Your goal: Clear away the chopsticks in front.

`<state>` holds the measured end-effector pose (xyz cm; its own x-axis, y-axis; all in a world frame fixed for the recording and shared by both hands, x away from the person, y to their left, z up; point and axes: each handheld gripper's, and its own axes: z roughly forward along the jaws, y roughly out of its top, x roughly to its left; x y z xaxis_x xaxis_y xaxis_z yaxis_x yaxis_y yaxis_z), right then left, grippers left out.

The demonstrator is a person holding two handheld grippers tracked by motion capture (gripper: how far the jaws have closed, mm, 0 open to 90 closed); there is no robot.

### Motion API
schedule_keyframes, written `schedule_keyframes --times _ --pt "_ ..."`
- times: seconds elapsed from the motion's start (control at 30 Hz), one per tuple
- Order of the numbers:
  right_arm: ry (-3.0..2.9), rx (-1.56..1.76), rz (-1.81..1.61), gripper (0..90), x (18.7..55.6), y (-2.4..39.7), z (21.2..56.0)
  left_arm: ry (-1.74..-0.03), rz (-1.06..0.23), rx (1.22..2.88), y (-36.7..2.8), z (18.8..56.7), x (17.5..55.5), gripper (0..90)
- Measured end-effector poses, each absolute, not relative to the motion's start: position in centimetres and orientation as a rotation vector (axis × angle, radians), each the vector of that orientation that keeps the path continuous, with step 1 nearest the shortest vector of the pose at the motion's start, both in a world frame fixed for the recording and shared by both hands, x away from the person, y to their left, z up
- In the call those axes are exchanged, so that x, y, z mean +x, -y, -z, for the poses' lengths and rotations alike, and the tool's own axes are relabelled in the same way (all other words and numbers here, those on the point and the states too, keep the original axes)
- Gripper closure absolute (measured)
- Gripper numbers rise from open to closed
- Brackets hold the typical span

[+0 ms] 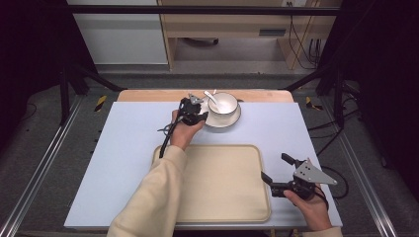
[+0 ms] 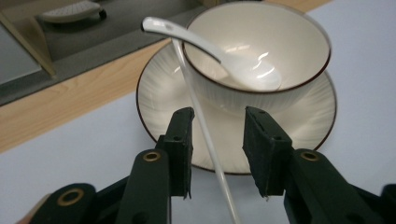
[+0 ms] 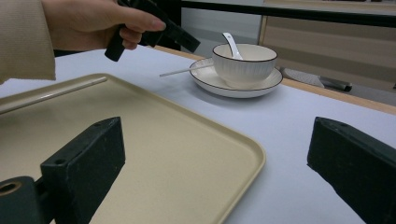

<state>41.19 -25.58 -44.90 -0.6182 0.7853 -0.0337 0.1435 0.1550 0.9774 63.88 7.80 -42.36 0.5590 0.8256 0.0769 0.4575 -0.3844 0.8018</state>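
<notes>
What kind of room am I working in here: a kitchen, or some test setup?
Likely a lab recording station, not a kitchen: black frame rails surround the table, loose cables trail behind, hazard-striped tape marks the floor.

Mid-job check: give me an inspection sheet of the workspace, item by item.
Surface: pale blue mat on a wooden table.
Job's things: white chopstick leaning on saucer; bowl with spoon on it; beige tray in front.
Clutter: nothing seen.
Grippers: left gripper open astride the chopstick, pads apart from it; right gripper open beside the tray.
Cables: one trails from left gripper.
Surroundings: black frame, wooden furniture behind.
</notes>
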Motion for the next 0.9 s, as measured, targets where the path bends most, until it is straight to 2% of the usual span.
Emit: schedule_keyframes --times 0.9 --pt "-1.892 0.899 -1.494 4.6 41.3 25.6 45.1 -1.133 -0.628 2.018 -6.6 46.1 65.6 75.4"
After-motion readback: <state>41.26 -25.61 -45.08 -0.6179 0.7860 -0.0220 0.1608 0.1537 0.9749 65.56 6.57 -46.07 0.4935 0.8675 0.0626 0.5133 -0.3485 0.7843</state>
